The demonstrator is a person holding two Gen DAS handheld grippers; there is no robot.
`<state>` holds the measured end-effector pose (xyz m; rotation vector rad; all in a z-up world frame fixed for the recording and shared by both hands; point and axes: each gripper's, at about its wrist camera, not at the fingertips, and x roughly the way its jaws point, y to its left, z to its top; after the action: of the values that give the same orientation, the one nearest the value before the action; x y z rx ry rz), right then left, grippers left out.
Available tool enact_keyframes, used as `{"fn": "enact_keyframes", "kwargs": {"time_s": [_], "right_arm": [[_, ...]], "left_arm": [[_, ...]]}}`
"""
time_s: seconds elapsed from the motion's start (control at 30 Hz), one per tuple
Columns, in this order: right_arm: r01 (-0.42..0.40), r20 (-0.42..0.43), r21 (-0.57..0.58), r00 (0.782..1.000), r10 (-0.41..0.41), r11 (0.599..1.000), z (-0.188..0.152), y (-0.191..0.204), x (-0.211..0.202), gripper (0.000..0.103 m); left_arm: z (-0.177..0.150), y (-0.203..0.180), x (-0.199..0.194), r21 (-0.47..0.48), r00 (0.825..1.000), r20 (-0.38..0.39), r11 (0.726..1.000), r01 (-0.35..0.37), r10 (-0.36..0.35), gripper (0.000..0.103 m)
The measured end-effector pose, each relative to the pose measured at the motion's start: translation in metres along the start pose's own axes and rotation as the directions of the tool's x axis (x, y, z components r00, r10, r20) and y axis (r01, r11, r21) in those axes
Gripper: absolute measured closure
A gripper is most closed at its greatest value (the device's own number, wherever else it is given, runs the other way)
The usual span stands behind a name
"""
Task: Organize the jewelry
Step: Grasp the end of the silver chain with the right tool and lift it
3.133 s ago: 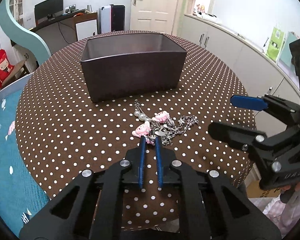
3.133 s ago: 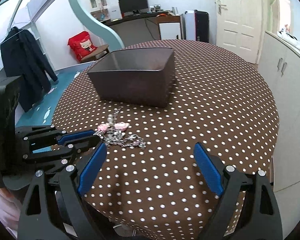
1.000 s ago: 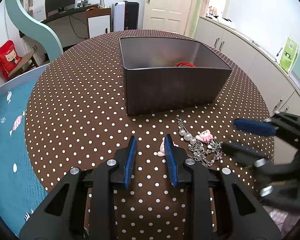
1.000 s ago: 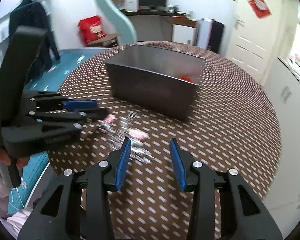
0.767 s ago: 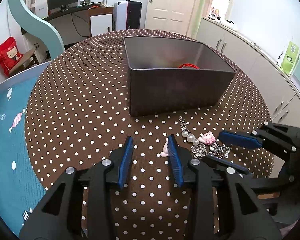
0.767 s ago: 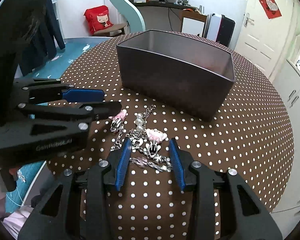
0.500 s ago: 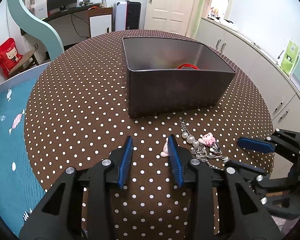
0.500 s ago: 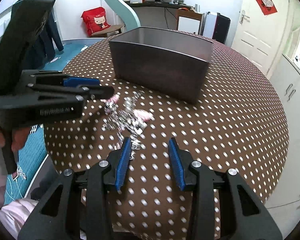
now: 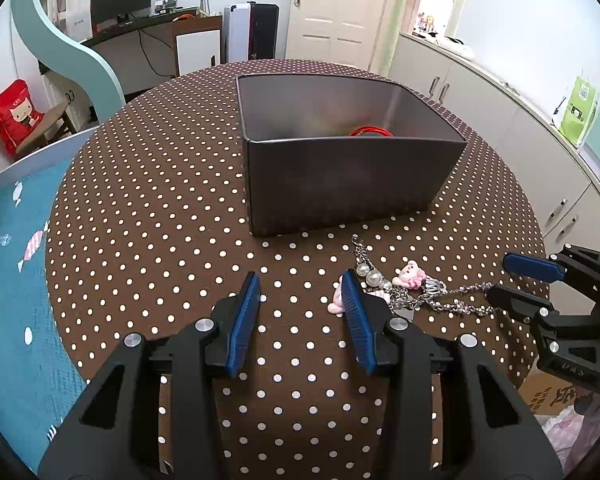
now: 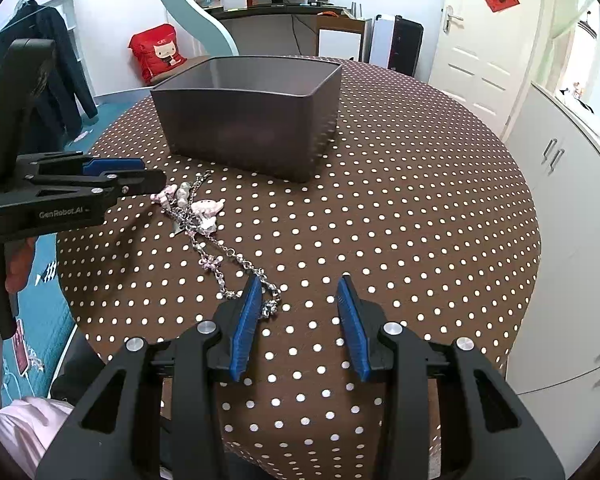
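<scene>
Two grippers hang over a round table (image 9: pixel 148 184) in a brown cloth with white dots. A dark box (image 9: pixel 340 184) stands near the table's middle, open at the top, and something red (image 9: pixel 370 132) lies inside it against the near wall. Between the box and the near edge lies the jewelry (image 9: pixel 404 292): a tangle of silver chain with pearls, pink charms and a thin strand running out toward the right edge. In the right wrist view the same jewelry (image 10: pixel 204 220) trails from the pink charms down to the chain's end (image 10: pixel 266 296) near the edge.

Left gripper (image 9: pixel 300 288): its jaws have just been opening and now stand partly apart with only bare cloth between them. Its right finger (image 9: pixel 356 316) is just beside a pink charm (image 9: pixel 336 304), which lies outside the gap. It holds nothing.

Right gripper (image 10: pixel 298 296): jaws partly apart, nothing gripped. The chain's end lies just beside the inner face of its left finger (image 10: pixel 246 320); whether they touch I cannot tell. From the left wrist view this gripper (image 9: pixel 512 280) sits at the table's right edge, with the thin strand reaching its lower finger. A hand (image 10: pixel 14 260) holds the left gripper's grip at the table's left edge.
</scene>
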<state>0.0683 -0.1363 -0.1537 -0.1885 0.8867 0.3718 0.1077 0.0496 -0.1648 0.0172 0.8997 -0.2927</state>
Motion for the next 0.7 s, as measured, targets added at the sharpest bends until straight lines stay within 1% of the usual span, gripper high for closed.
{"fn": "enact_keyframes", "kwargs": {"time_s": [0.17,0.27,0.3,0.37,0.5,0.53,0.6,0.67,0.7], "right_arm": [[0.019,-0.009,0.004,1.000,-0.019,1.000,0.005,-0.001,0.003,0.066],[0.019,-0.001,0.020,1.000,-0.019,1.000,0.007,-0.007,0.006,0.066],[0.025,-0.001,0.032,1.000,-0.025,0.999,0.008,-0.011,0.006,0.066],[0.091,-0.008,0.041,0.996,-0.091,0.995,0.010,-0.017,0.006,0.066],[0.126,-0.026,0.083,0.992,-0.125,0.989,0.006,-0.033,0.001,0.066],[0.124,-0.027,0.081,0.992,-0.123,0.989,0.004,-0.033,0.000,0.066],[0.109,-0.015,0.082,0.994,-0.108,0.991,0.003,-0.032,-0.004,0.066],[0.046,0.018,0.077,0.999,-0.047,0.996,0.003,-0.028,-0.012,0.066],[0.014,0.034,0.067,0.999,-0.016,0.998,0.003,-0.027,-0.016,0.065]], "left_arm": [[-0.001,0.001,-0.001,0.001,1.000,-0.002,1.000,0.000,0.000,0.061],[-0.002,0.001,-0.001,0.000,1.000,-0.004,1.000,0.002,-0.002,0.058],[-0.003,0.001,0.000,0.007,1.000,-0.006,1.000,-0.012,0.012,0.058],[-0.004,-0.003,0.000,0.033,0.999,-0.004,0.999,-0.033,0.033,0.058],[-0.003,-0.002,0.001,0.020,0.999,-0.006,0.999,-0.031,0.031,0.058],[-0.002,-0.001,0.001,0.016,1.000,-0.007,1.000,-0.026,0.026,0.058],[-0.002,-0.003,-0.002,0.020,1.000,-0.004,1.000,0.008,-0.008,0.058],[-0.003,-0.010,-0.008,0.066,0.999,0.015,0.997,0.044,-0.045,0.056],[-0.004,-0.014,-0.011,0.092,0.998,0.022,0.994,0.057,-0.060,0.047]]}}
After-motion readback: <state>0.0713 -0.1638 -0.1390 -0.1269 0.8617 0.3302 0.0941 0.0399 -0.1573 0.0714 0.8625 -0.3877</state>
